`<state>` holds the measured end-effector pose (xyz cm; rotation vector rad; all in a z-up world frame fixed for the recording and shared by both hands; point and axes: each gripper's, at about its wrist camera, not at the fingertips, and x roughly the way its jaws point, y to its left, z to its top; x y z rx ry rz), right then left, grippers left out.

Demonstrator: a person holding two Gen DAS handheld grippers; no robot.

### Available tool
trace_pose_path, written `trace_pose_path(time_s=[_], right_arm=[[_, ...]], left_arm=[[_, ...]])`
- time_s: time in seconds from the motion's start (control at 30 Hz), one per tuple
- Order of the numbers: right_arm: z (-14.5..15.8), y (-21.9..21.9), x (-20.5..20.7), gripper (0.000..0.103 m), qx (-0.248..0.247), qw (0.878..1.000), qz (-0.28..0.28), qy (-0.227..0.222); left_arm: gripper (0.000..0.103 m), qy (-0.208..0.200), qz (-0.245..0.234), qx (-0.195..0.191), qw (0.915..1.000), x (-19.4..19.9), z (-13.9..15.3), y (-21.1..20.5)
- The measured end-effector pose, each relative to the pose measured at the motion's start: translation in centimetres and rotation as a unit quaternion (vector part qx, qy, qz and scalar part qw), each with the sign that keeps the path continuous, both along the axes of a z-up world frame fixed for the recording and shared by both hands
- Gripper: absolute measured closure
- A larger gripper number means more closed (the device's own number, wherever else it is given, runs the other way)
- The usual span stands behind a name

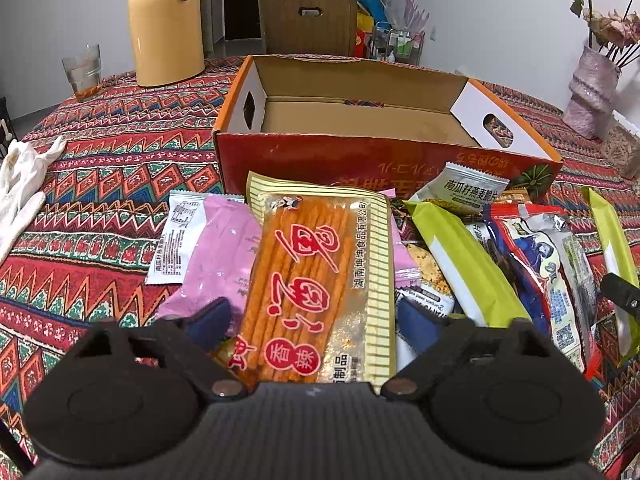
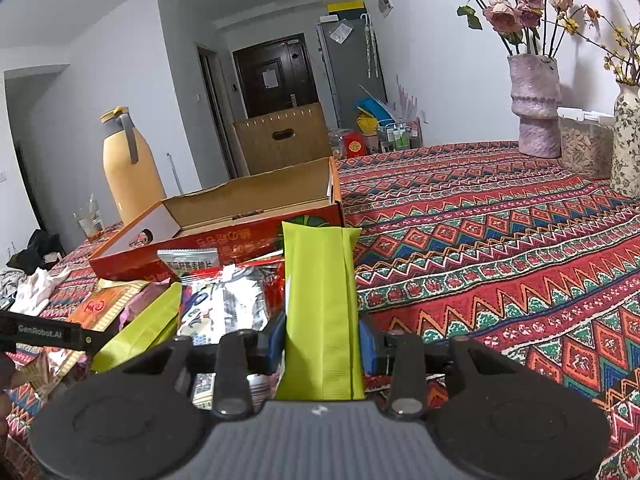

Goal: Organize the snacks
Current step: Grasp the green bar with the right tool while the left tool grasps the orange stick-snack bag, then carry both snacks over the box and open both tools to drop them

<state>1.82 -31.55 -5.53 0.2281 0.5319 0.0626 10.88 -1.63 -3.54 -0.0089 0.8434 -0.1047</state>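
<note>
My left gripper [image 1: 312, 320] is shut on an orange spicy-stick snack pack [image 1: 316, 268], held flat above the snack pile. My right gripper [image 2: 322, 340] is shut on a lime-green snack packet [image 2: 320, 300], which stands upright between the blue pads. An open red-and-orange cardboard box [image 1: 376, 160] with nothing visible inside stands just behind the pile; it also shows in the right wrist view [image 2: 224, 236]. Loose packets lie in front of it: a pink one [image 1: 218, 256], a lime-green one [image 1: 464, 256], a blue-and-silver one [image 1: 540, 268].
A yellow thermos [image 1: 166, 28] and a glass [image 1: 82, 70] stand at the back left. White gloves [image 1: 20, 184] lie at the left. A pink vase with flowers [image 2: 536, 104], a seed container [image 2: 586, 144] and a floral vase [image 2: 628, 140] stand at the right.
</note>
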Motion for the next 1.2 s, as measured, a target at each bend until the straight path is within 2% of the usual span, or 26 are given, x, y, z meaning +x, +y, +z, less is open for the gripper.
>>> trace_pose_path(time_s=[0.1, 0.2, 0.4, 0.57, 0.83, 1.2], right_arm=[[0.1, 0.1, -0.2, 0.066, 0.000, 1.000, 0.002, -0.002], [0.1, 0.3, -0.6, 0.066, 0.002, 1.000, 0.004, -0.005], [0.3, 0.8, -1.3, 0.066, 0.003, 1.000, 0.012, -0.007], [0.9, 0.9, -1.6, 0.066, -0.001, 1.000, 0.011, -0.017], [2.2, 1.5, -0.9, 0.066, -0.015, 0.999, 0.012, -0.033], [5.9, 3.0, 3.5, 0.066, -0.039, 0.995, 0.029, -0.089]], left_arm=[[0.036, -0.004, -0.001, -0.007, 1.0000, -0.3, 0.1, 0.2], [0.045, -0.015, 0.002, -0.009, 0.9998, -0.8, 0.2, 0.4], [0.058, -0.026, 0.011, -0.037, 0.9989, -1.6, 0.5, 1.5], [0.061, -0.036, 0.014, -0.039, 0.9985, -2.0, 1.2, 2.0], [0.061, -0.077, 0.008, -0.037, 0.9963, -2.6, 3.6, 1.9], [0.061, -0.137, 0.011, -0.040, 0.9897, -0.2, 7.9, 1.3]])
